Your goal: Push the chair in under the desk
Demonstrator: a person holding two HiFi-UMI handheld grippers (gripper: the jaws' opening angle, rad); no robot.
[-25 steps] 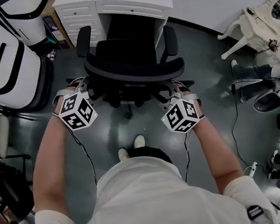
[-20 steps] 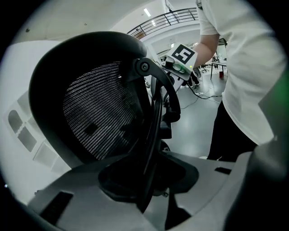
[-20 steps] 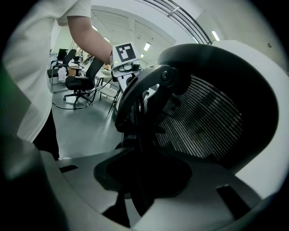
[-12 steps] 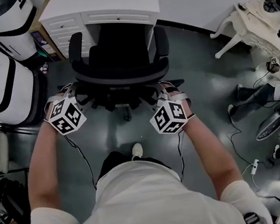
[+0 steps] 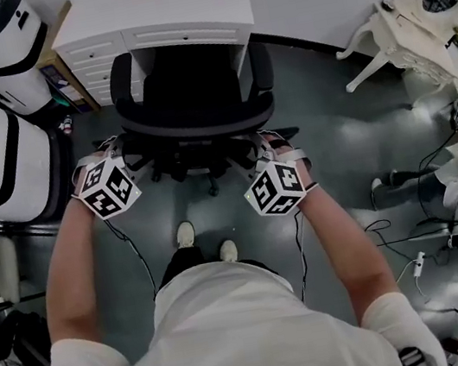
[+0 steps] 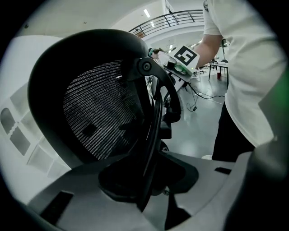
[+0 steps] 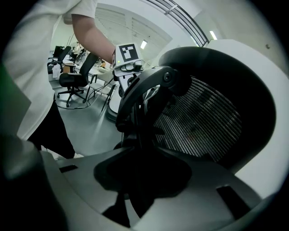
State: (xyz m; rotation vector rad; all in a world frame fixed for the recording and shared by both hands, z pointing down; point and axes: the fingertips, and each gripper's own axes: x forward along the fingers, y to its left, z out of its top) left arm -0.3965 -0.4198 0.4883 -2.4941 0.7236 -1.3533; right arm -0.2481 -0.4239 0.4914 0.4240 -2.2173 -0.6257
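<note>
**A:** Our left gripper (image 5: 118, 149) is clamped on the left end of the backrest (image 5: 198, 123) of the chair (image 5: 190, 84). Our right gripper (image 5: 268, 143) is clamped on the right end. Each gripper view shows the black rim running down between the jaws.

**B:** And where does the chair stand?

**A:** It sits squarely before the desk (image 5: 155, 11), on the grey floor. The front of the seat is at the mouth of the kneehole, and most of the seat is out from under the top.

**B:** How do we expect it to handle?

**A:** We judge it fairly heavy, though it should roll easily on its wheeled base (image 5: 207, 168). The rim is stiff and gives us a sound hold. The mesh (image 6: 99, 113) inside it would give, so we keep to the rim. The seat may swivel, so we want both ends pushed evenly. The armrests (image 5: 122, 74) may also meet the desk's front edge.

**B:** Any containers?

**A:** Only the desk's drawers (image 5: 97, 56), just left of the kneehole. They are shut, so we cannot see what is in them.
</note>
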